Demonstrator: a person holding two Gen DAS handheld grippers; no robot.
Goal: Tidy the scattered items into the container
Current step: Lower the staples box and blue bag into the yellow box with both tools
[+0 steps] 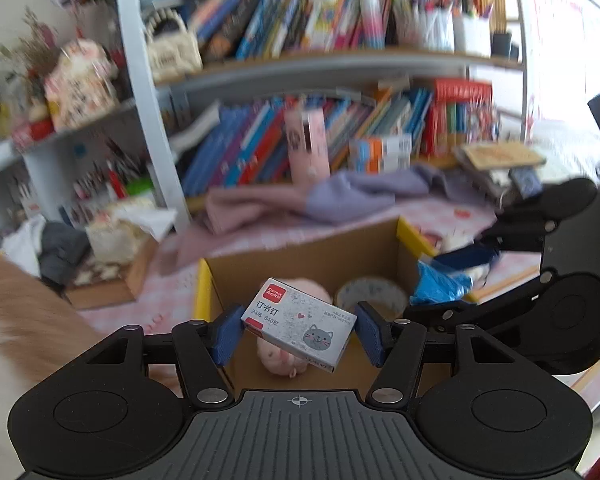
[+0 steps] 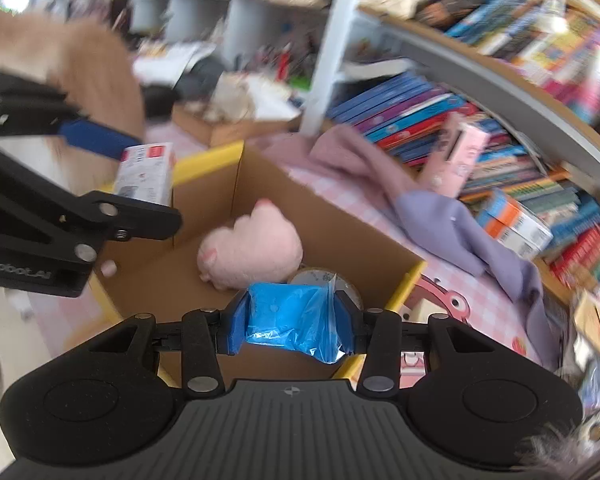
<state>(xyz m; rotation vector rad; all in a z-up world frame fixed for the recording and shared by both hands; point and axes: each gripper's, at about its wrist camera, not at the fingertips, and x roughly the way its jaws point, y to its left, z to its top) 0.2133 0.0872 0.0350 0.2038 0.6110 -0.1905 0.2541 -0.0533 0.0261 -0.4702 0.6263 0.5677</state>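
My left gripper (image 1: 298, 330) is shut on a grey staple box with a cat drawing (image 1: 300, 320) and holds it tilted above the open cardboard box (image 1: 300, 256). The staple box also shows in the right wrist view (image 2: 146, 174). My right gripper (image 2: 294, 322) is shut on a blue plastic packet (image 2: 290, 320) over the cardboard box's (image 2: 208, 184) near right corner; the packet shows in the left wrist view (image 1: 440, 284). Inside the box lie a pink plush toy (image 2: 252, 252) and a roll of patterned tape (image 1: 372, 298).
The box stands on a pink checked cloth (image 2: 480, 300). Pink and lilac cloths (image 1: 320, 200) lie behind it. A pink carton (image 1: 306, 144) and an orange-blue box (image 1: 380, 154) stand by the bookshelf (image 1: 340, 60). A low tray of clutter (image 1: 100, 280) sits at the left.
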